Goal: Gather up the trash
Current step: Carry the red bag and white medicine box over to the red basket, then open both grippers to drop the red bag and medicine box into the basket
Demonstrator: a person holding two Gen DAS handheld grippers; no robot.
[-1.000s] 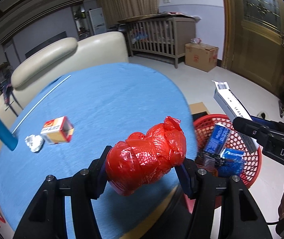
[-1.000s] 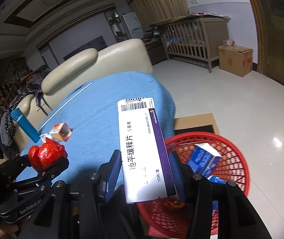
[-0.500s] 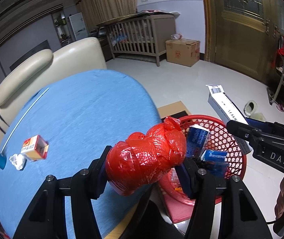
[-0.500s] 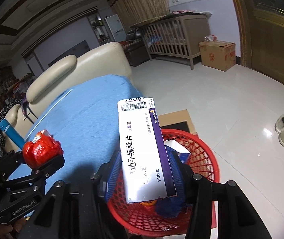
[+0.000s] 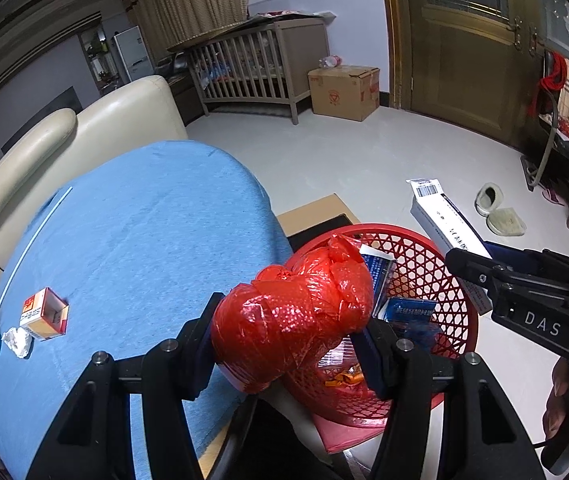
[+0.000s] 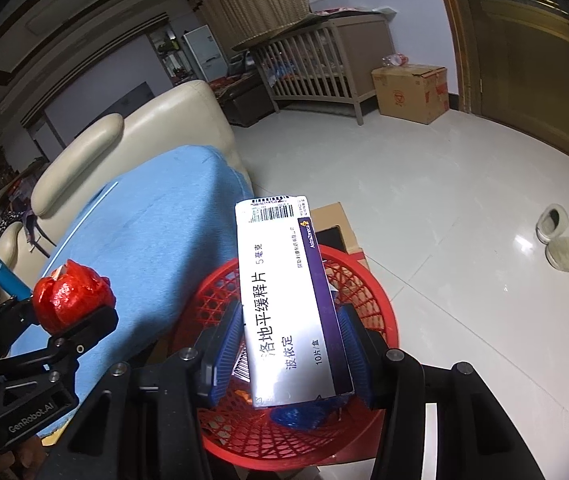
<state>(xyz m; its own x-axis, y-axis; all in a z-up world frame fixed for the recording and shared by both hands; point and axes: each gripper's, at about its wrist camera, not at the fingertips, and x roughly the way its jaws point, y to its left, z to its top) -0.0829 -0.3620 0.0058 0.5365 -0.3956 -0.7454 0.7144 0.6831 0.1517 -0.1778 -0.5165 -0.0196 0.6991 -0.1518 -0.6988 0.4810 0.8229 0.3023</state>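
Over the last second both hands have carried their loads off the blue surface [image 5: 132,240] toward the red basket [image 5: 444,280] on the floor at its right edge, so both pieces look ready to drop. The left gripper [image 5: 288,336] fingers, partly spread, clamp the red plastic bag [image 5: 296,312] at the basket's near rim. The right gripper [image 6: 284,356] fingers, narrower, pinch the medicine box [image 6: 288,300] upright above the basket. A small carton [image 5: 44,314] and crumpled foil [image 5: 16,340] remain on the surface, far left.
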